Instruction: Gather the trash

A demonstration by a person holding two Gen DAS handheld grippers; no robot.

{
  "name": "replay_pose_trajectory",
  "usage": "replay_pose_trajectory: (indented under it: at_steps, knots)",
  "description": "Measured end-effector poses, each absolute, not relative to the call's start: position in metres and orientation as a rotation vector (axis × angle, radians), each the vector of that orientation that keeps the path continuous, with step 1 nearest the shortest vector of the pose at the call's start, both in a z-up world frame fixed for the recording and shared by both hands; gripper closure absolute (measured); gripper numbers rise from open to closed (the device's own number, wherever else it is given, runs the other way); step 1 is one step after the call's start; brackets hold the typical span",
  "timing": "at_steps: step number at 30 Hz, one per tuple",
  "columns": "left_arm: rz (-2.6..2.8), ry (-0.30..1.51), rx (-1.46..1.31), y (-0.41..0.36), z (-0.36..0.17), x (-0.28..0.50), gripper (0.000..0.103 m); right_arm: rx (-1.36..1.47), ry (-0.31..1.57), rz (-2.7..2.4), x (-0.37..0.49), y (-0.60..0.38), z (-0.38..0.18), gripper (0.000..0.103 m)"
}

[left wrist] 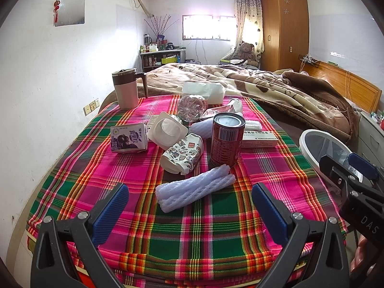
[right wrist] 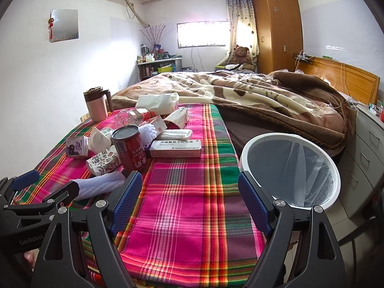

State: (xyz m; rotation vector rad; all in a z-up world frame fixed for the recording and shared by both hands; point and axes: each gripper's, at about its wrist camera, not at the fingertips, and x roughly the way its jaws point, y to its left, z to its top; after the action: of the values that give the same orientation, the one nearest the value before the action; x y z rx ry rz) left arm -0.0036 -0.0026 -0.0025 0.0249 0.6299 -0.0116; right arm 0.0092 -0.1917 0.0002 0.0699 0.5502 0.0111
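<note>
Trash lies on a plaid cloth [left wrist: 120,172]: a white foam net sleeve [left wrist: 195,188], a red milk can [left wrist: 226,139], a crushed patterned paper cup [left wrist: 183,154], a purple milk carton [left wrist: 128,138], a white plastic lid [left wrist: 167,129], a clear bottle [left wrist: 192,107] and a medicine box [left wrist: 260,140]. My left gripper [left wrist: 189,207] is open and empty, just short of the foam sleeve. My right gripper [right wrist: 189,200] is open and empty over bare cloth, with the can [right wrist: 129,147] to its left and a white lined bin [right wrist: 291,162] to its right.
A pink mug with a brown lid [left wrist: 127,88] stands at the cloth's far left corner. A tissue pack [left wrist: 204,92] lies behind the trash. A bed with a brown blanket [left wrist: 276,88] lies beyond. Grey drawers [right wrist: 369,153] stand right of the bin.
</note>
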Motion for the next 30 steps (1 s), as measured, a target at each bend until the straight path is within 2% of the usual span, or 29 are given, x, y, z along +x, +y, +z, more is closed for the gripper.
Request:
replay_pose_trajectory:
  at_steps: [30]
  knots:
    - [-0.014, 0.631, 0.021, -0.0019, -0.0021, -0.0043, 0.0, 0.07, 0.553, 0.013, 0.0083, -0.1906, -0.0001, 0.02]
